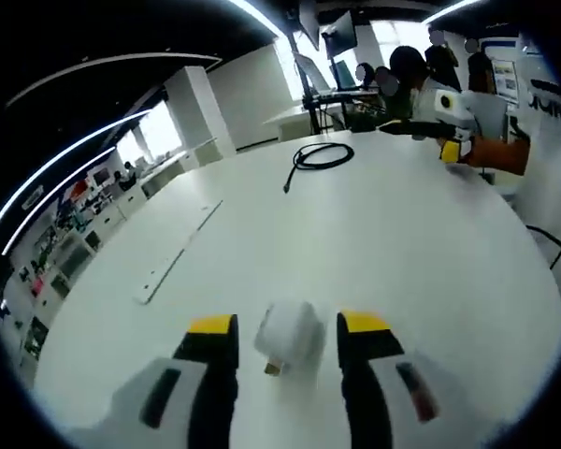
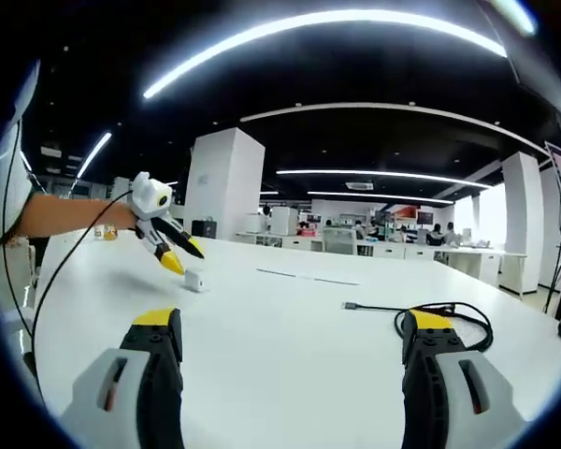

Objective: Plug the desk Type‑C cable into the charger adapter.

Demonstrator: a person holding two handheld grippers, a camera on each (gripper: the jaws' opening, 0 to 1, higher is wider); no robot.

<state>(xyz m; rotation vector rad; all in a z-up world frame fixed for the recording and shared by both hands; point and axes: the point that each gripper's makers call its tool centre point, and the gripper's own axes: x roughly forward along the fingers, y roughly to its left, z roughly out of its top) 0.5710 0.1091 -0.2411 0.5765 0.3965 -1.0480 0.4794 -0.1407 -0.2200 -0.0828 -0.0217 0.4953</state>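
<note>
Left gripper (image 1: pixel 288 329): yellow-tipped black jaws spread wide, nothing clamped. The small white cube charger adapter (image 1: pixel 288 339) lies on the white table (image 1: pixel 421 243) between the two jaw tips, closer to the left jaw; can't tell if it touches either, prongs look to point back toward the camera but it's blurry there. The coiled black Type-C cable (image 1: pixel 320 156) is well ahead of this gripper, slightly right of centre, one loose end trailing back toward it. A long flat slot-like strip (image 1: pixel 178 254) sits in the tabletop ahead-left. Right gripper (image 2: pixel 294 327): jaws released and far apart, holding nothing. In the right gripper view the cable loop (image 2: pixel 446 314) lies just beyond the right jaw tip, its plug end (image 2: pixel 350 305) stretched out ahead between the jaws. The adapter (image 2: pixel 194 280) is further ahead and left, just under the tips of the left gripper (image 2: pixel 175 256), held there by a person's arm (image 2: pixel 65 213) coming in from the left.
</note>
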